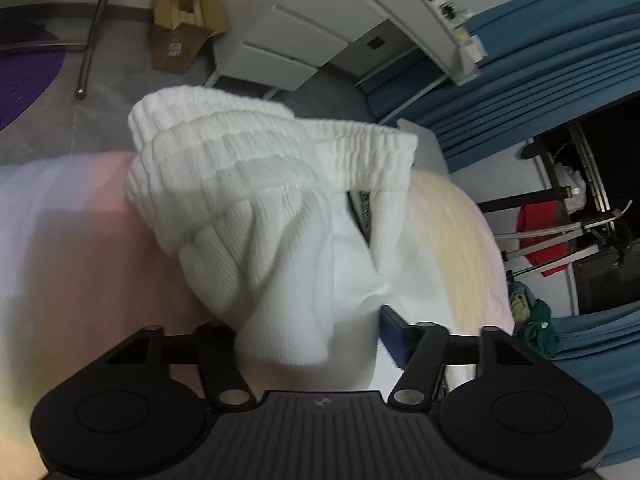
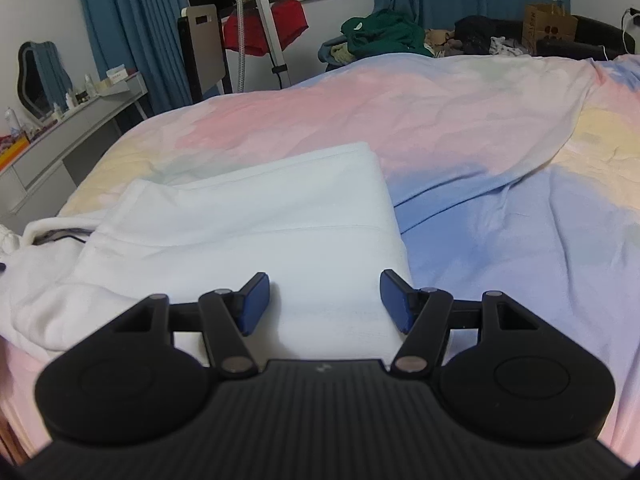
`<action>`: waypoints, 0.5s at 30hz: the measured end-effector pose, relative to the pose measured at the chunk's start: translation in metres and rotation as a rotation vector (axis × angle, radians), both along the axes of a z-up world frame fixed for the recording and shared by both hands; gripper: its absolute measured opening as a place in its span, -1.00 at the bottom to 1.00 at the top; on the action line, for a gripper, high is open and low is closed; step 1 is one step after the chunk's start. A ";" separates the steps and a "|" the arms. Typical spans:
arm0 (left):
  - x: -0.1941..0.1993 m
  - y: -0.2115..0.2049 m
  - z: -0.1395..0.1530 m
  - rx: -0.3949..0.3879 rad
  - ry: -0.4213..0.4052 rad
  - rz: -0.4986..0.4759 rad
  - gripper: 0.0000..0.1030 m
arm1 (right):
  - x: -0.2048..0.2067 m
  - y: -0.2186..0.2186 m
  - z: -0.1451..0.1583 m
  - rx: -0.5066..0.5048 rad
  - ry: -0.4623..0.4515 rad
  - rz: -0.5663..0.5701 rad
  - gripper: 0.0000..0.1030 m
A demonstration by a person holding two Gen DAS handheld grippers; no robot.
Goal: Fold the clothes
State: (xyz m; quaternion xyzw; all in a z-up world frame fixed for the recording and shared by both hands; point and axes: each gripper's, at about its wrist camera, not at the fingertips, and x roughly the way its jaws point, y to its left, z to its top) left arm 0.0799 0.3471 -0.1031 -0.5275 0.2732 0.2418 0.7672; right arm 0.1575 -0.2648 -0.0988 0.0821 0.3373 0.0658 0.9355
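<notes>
**White garment half-folded, its ribbed end lifted in the left claw**

A white knit garment [image 2: 256, 236] lies partly folded on a pastel bedspread [image 2: 500, 216], its squared, doubled section stretching straight ahead of the right gripper [image 2: 324, 300] and running away from it toward the far side of the bed. That gripper's blue pads stand apart above the near edge of the cloth, nothing between them. In the left wrist view the garment's ribbed, elastic end [image 1: 264, 168] hangs bunched directly ahead of the left gripper [image 1: 312, 320], raised off the bedspread. The fabric fills the gap between the jaws and hides the left pad; only part of the right blue pad shows at its edge, and the cloth appears pinched there, so the claw reads as closed on the garment. The loose end trails off to the right gripper's left, so the left hand is the nearer one and already has it. The next move likely turns on carrying that ribbed end across onto the folded block ahead of the right gripper, along the garment's long axis. Beyond the bed stand a grey desk [image 2: 68, 132], blue curtains [image 2: 132, 28] and a heap of green clothes [image 2: 380, 36].
</notes>
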 end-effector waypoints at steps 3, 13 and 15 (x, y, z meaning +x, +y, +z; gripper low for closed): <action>-0.001 -0.010 0.009 0.035 -0.020 -0.008 -0.31 | 0.001 0.004 0.000 -0.025 0.000 0.004 0.24; 0.009 -0.040 0.041 0.261 -0.024 -0.070 -0.63 | -0.002 -0.008 0.004 0.024 -0.009 -0.013 0.23; 0.009 -0.048 0.048 0.297 -0.028 -0.078 -0.64 | -0.001 -0.010 0.003 0.023 -0.002 -0.023 0.23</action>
